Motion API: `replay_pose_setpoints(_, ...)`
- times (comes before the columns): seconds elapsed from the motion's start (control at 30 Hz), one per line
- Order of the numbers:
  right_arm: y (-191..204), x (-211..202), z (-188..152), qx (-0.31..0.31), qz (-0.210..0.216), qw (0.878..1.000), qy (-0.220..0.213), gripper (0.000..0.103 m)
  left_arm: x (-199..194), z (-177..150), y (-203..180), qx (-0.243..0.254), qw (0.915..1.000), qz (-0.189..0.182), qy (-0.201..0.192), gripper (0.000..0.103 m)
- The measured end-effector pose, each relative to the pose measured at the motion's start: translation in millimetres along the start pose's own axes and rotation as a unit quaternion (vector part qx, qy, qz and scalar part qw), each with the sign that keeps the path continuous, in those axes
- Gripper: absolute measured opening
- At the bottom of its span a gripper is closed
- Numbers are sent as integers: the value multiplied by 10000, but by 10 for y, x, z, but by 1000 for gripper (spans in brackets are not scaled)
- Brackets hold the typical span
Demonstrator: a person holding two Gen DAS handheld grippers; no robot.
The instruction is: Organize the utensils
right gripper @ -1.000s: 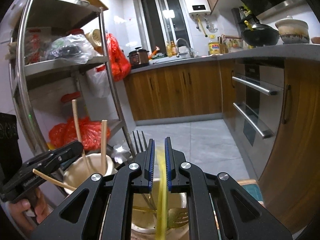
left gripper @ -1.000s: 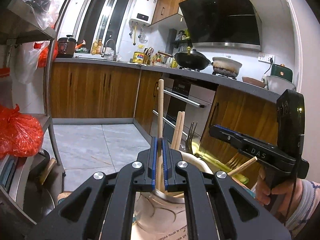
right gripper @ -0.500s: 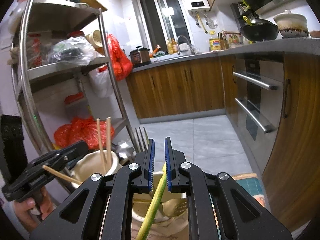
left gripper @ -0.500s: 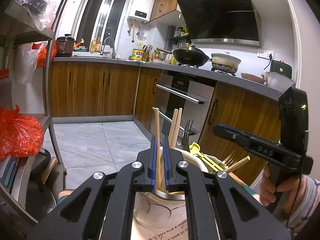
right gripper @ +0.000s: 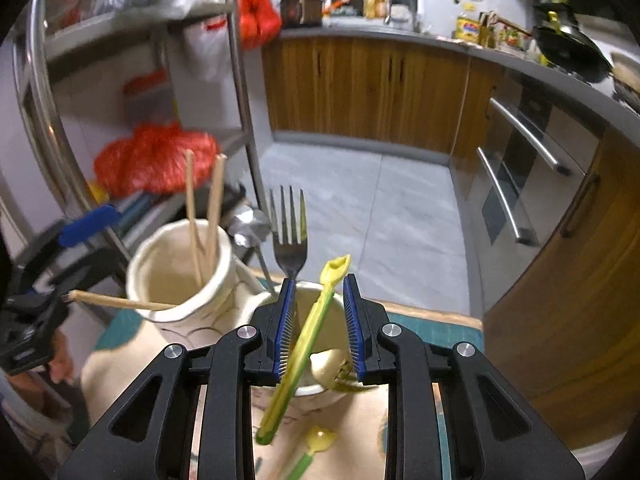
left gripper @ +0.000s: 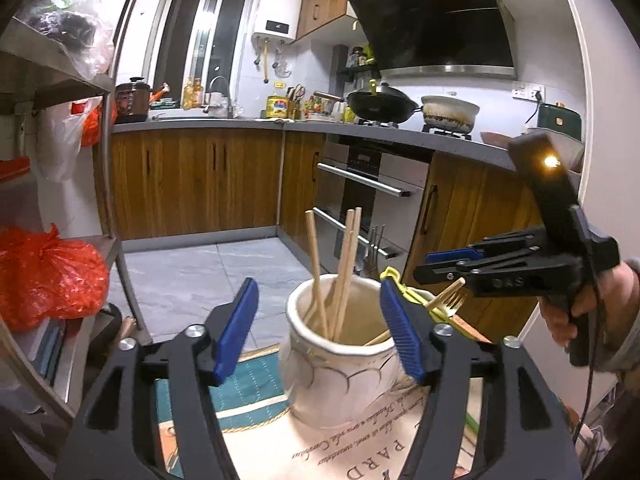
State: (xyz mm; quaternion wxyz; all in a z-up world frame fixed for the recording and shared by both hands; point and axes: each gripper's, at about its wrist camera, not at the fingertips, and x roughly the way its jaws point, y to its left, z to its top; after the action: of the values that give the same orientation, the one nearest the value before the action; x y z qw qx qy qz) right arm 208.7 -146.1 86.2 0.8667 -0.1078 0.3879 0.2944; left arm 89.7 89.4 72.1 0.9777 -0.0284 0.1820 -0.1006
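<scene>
A: Left gripper (left gripper: 318, 318) just opened wide, nothing held; chopsticks (left gripper: 340, 272) upright in the jar (left gripper: 340, 372) on the tabletop.

B: Right gripper (right gripper: 319, 326) opening, spoon (right gripper: 308, 336) loose between the jaws. Light, stiff, slick; best pinched mid-handle.

Both grippers parted, jaws just opened.
Left gripper (left gripper: 318, 320) gapes wide; right gripper (right gripper: 319, 320) stands narrower, pads pressing nothing, gripped by a hand (left gripper: 576, 304).

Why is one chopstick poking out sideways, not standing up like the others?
One chopstick leans low across the rim of the cream jar, tip sticking out sideways, while two others stand nearly upright inside. It looks dropped in crooked, not broken.
</scene>
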Motion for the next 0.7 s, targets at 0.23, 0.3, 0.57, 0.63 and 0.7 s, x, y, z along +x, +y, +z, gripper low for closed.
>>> replay_pose_setpoints(0.23,-121,252,203,215,163,9991,334,26,-184,-56,85,-210,9997,-124,-42,70)
replay_pose_setpoints(0.3,-171,352,250,359,263,9979,470,26,-196,-62,94,-198,9997,-126,-19,70)
replay_pose_setpoints(0.57,-425,593,225,1150,870,9857,875,26,-206,-48,129,-169,9998,-98,-23,70)
replay_pose_setpoints(0.63,-461,618,197,1251,936,9834,923,16,-203,-47,122,-158,9998,-88,-16,70)
replay_pose_setpoints(0.7,-472,608,187,1284,1029,9826,859,11,-201,-43,119,-143,9999,-78,-18,70)
